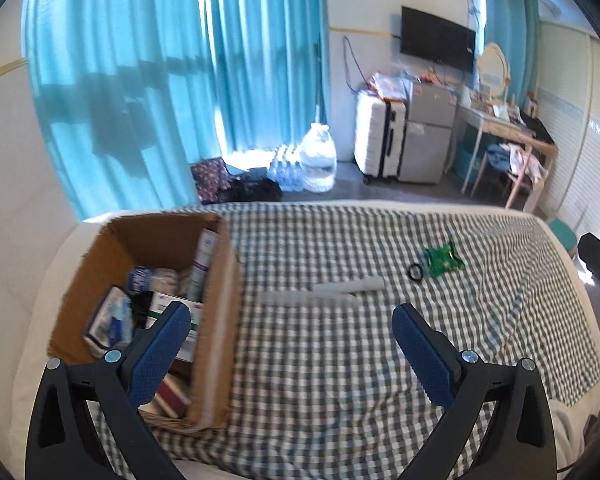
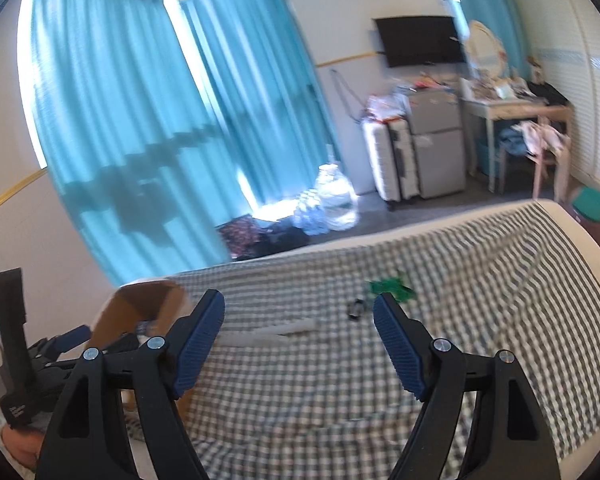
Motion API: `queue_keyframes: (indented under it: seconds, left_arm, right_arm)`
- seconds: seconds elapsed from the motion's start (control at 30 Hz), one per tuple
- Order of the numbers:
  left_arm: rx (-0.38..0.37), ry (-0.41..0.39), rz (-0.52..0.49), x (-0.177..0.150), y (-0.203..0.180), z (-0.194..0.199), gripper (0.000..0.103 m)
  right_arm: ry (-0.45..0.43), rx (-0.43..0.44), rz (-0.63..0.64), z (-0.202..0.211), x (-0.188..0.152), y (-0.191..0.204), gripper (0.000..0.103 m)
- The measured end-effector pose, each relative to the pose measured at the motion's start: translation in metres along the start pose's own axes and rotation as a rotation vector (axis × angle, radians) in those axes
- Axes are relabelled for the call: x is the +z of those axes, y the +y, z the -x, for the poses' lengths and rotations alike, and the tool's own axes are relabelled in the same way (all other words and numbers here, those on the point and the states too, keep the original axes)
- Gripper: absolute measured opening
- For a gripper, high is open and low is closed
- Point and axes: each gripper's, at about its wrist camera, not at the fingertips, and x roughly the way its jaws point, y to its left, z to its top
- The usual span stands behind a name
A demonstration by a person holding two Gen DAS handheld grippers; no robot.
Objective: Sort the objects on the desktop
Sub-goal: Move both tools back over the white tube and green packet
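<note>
Both tongs hang above a bed spread with a checked cloth [image 1: 340, 360], jaws wide apart and holding nothing — the left tongs [image 1: 291, 320] near the cardboard box [image 1: 216, 320], the right tongs [image 2: 299, 312] further along. The box sits at the cloth's left end, already stuffed with packets and cartons (labels too blurred to read). On the cloth lie two pale tubes [image 1: 340, 292] side by side, a black ring [image 1: 415, 271] and, just beside it, a green packet [image 1: 443, 261]
</note>
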Motion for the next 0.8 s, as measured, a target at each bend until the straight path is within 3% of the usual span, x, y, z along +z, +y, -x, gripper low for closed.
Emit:
queue_keyframes:
  seconds: [0.27,0.8]
  left_arm:
    - [-0.016,0.052,-0.069,-0.014,-0.037,-0.059,0.103]
    - [-0.072,0.151,-0.211,-0.022,-0.091,-0.212,0.103]
  right_arm:
    - [0.044,-0.083,-0.088,-0.043,-0.019,-0.068,0.077]
    - [0.192,-0.149,-0.017,-0.174,-0.043,-0.122,0.077]
